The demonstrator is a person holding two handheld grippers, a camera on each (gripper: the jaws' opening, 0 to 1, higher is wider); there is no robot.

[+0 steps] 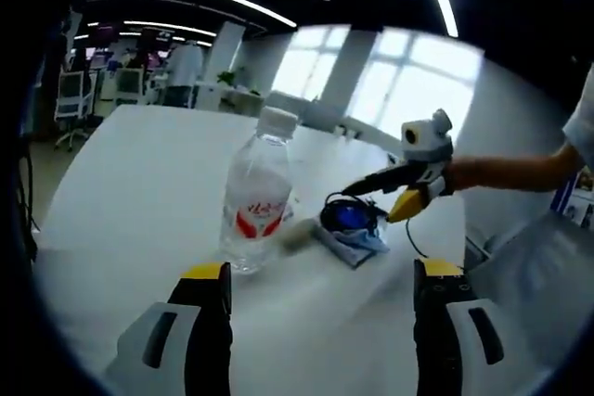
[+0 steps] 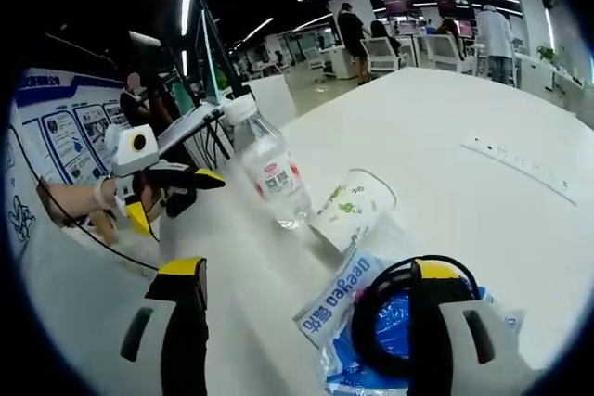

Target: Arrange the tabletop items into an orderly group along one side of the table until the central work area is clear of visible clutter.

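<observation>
A clear water bottle (image 1: 257,194) with a white cap and red label stands upright on the white table (image 1: 139,183), just ahead of my left gripper (image 1: 322,274), which is open and empty. To its right lie a blue packet with a coiled black cable (image 1: 351,219) and a clear plastic cup (image 2: 353,205) on its side. My right gripper (image 2: 308,271) is open, low over the blue packet (image 2: 345,322) and cable (image 2: 382,317), gripping nothing. It enters the left gripper view (image 1: 376,199) from the right, and the bottle (image 2: 269,169) stands beyond it.
My left gripper (image 2: 176,197) shows at the left of the right gripper view, held by a hand. A long white strip (image 2: 520,159) lies farther out on the table. Chairs, desks and people stand beyond the table's far edge.
</observation>
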